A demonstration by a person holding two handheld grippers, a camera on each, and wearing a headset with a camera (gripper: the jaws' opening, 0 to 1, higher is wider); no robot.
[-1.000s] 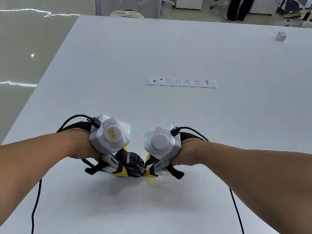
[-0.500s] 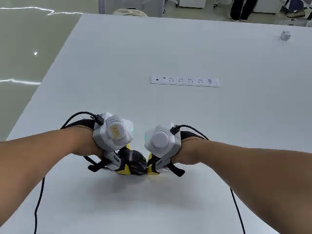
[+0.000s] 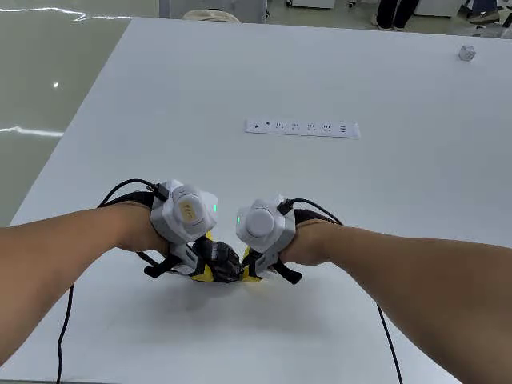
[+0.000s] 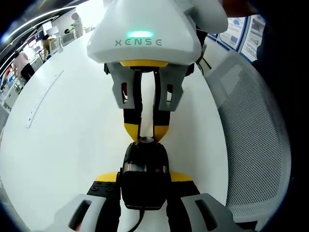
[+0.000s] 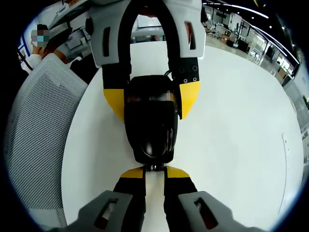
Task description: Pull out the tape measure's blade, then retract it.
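Head view: two bare forearms reach in over a white table [image 3: 336, 72], and the grippers meet tip to tip near its front edge. On the person's left, the left gripper [image 3: 206, 269] is clamped around the black case of the tape measure [image 3: 222, 258], which sits between the two tools, close to the tabletop. The right gripper [image 3: 246, 269] faces it from the other side, its yellow tips right against the case. A white power strip [image 3: 302, 127] lies well apart, further up the table, and a black cable [image 3: 62, 324] trails down past the left forearm

Left gripper view: the left gripper [image 4: 145, 177] has its yellow-padded jaws pressed against both flanks of the tape measure [image 4: 145, 166], gripping it firmly. Coming in from the top, the right gripper [image 4: 146, 131] has its jaws drawn together on the small metal end hook [image 4: 146, 140] at the mouth of the case. A grey mesh chair [image 4: 256, 135] stands beside the table

Right gripper view: the right gripper [image 5: 154, 173] is pinched closed on the end hook [image 5: 153, 167], just beside the front of the tape measure [image 5: 150, 121]. The left gripper [image 5: 150, 102] comes in from the top, its yellow pads touching the case on either side. How much blade is out I cannot tell. The mesh chair [image 5: 38, 121] is on the left of this view
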